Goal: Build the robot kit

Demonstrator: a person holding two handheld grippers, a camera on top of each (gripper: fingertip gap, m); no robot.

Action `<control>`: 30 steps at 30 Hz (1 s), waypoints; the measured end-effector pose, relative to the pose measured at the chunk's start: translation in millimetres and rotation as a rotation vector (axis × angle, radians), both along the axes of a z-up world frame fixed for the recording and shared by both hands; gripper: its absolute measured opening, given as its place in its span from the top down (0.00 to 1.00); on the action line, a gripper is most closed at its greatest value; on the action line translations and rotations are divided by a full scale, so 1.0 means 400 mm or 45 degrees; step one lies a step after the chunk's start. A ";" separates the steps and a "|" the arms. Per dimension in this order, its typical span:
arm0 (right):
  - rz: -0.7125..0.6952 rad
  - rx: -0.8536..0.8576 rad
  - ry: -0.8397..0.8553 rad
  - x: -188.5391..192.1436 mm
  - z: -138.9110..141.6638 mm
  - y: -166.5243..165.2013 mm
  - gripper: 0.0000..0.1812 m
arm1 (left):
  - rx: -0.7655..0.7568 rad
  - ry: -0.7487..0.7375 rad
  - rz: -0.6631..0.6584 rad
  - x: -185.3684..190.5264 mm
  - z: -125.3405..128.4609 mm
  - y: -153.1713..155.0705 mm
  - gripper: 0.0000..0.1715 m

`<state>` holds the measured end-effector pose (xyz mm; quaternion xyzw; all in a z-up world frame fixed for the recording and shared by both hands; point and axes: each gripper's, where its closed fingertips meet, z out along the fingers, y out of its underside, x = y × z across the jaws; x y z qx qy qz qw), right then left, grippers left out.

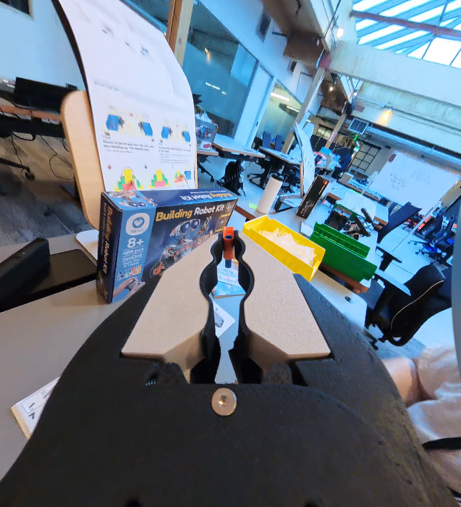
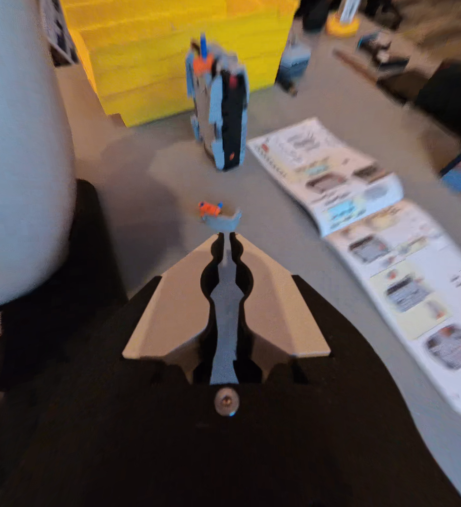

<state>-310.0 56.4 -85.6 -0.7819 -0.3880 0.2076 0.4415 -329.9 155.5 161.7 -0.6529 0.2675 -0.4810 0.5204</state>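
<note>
In the left wrist view, my left gripper is shut on a small orange connector with a blue pin below it, held upright above the table. In the blurred right wrist view, my right gripper is nearly closed, with a thin pale stem between its tips. This stem belongs to a small curved grey piece carrying an orange part. Beyond it, a partly built grey and black model stands upright on the table.
A blue kit box stands left of the left gripper, before an instruction sheet on a wooden stand. A yellow bin and a green bin lie to the right. An open booklet lies right of the right gripper, and a yellow bin sits behind the model.
</note>
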 end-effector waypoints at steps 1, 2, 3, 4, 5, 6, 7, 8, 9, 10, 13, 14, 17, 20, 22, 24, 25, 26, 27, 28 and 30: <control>-0.038 -0.036 -0.052 0.001 -0.051 -0.006 0.97 | 0.003 -0.006 0.000 -0.009 0.002 -0.002 0.97; -0.074 -0.065 -0.120 0.011 -0.094 -0.006 0.97 | 0.008 -0.016 -0.001 -0.017 0.005 -0.003 0.97; -0.120 -0.083 -0.161 0.025 -0.121 0.002 0.97 | 0.012 -0.033 -0.009 -0.023 0.008 -0.005 0.97; -0.174 -0.093 -0.167 0.037 -0.135 0.014 0.97 | 0.014 -0.053 -0.025 -0.024 0.013 -0.010 0.97; -0.214 -0.121 -0.157 0.041 -0.146 0.022 0.97 | 0.013 -0.072 -0.049 -0.020 0.017 -0.015 0.97; -0.242 -0.149 -0.159 0.041 -0.156 0.025 0.97 | 0.007 -0.089 -0.080 -0.018 0.020 -0.022 0.97; -0.262 -0.153 -0.184 0.042 -0.166 0.030 0.96 | -0.004 -0.104 -0.114 -0.013 0.023 -0.030 0.97; -0.284 -0.144 -0.219 0.043 -0.174 0.036 0.96 | -0.008 -0.118 -0.151 -0.008 0.028 -0.040 0.97; -0.301 -0.138 -0.240 0.042 -0.178 0.041 0.95 | -0.002 -0.131 -0.182 -0.004 0.034 -0.051 0.97; -0.325 -0.129 -0.243 0.040 -0.177 0.048 0.95 | 0.009 -0.139 -0.203 -0.002 0.039 -0.058 0.97; -0.380 -0.107 -0.291 0.048 -0.179 0.061 0.94 | 0.025 -0.130 -0.242 0.000 0.041 -0.071 0.97; -0.399 -0.101 -0.314 0.055 -0.183 0.064 0.94 | 0.023 -0.133 -0.258 -0.001 0.042 -0.074 0.97; -0.456 -0.087 -0.337 0.076 -0.187 0.071 0.93 | 0.016 -0.162 -0.290 -0.014 0.049 -0.082 0.97; -0.484 -0.141 -0.272 0.071 -0.188 0.074 0.90 | 0.026 -0.187 -0.296 -0.028 0.058 -0.084 0.97; -0.497 -0.174 -0.219 0.061 -0.184 0.074 0.86 | 0.032 -0.194 -0.312 -0.033 0.061 -0.089 0.97; -0.502 -0.177 -0.216 0.057 -0.187 0.076 0.87 | 0.040 -0.200 -0.325 -0.035 0.066 -0.094 0.97; -0.507 -0.167 -0.224 0.057 -0.188 0.078 0.87 | 0.044 -0.204 -0.328 -0.037 0.068 -0.095 0.97; -0.511 -0.156 -0.229 0.056 -0.187 0.081 0.87 | 0.047 -0.205 -0.331 -0.038 0.070 -0.097 0.97; -0.512 -0.148 -0.234 0.054 -0.187 0.082 0.88 | 0.048 -0.206 -0.334 -0.039 0.072 -0.098 0.97; -0.512 -0.138 -0.237 0.053 -0.187 0.083 0.88 | 0.049 -0.208 -0.336 -0.041 0.073 -0.099 0.97; -0.507 -0.130 -0.227 0.052 -0.187 0.081 0.89 | 0.048 -0.214 -0.342 -0.045 0.075 -0.101 0.97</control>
